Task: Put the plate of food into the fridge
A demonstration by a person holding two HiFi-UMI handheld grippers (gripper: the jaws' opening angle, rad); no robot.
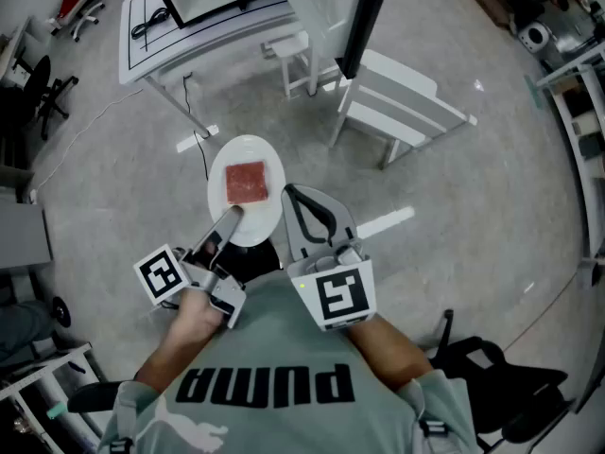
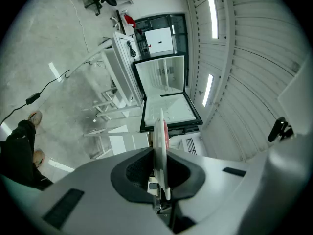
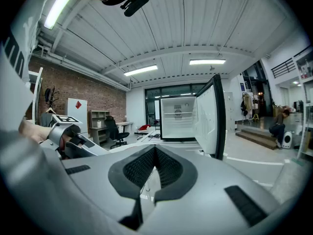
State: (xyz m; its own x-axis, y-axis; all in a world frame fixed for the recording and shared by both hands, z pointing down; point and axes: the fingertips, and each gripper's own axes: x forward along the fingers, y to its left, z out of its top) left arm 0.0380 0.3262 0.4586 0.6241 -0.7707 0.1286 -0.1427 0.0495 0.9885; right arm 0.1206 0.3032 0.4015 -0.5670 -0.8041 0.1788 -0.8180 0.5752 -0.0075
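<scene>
Plate: we're carrying a round white plate [image 1: 223, 218], glossy and plain, out in front of our chest and above the grey floor [image 1: 444, 187].
Food: one flat square slab [image 1: 247, 183], reddish-brown with a rough top, sits near the middle of the plate; white shows all round it.
Left claw: our left claw [image 1: 233, 218] is pinched on the plate's near rim. In the left gripper view the plate stands edge-on as a thin white blade between the dark pads, with a sliver of the red food showing on one side.
Right claw: our right claw [image 1: 289, 193] hovers just beside the plate's right edge. Its pads meet at the tips with nothing between them, as the right gripper view shows.
Fridge: a small white fridge [image 3: 178, 118] stands ahead of us, its door [image 3: 212, 116] swung open to the right and bare white shelves showing inside. The plate is well short of it.
</scene>
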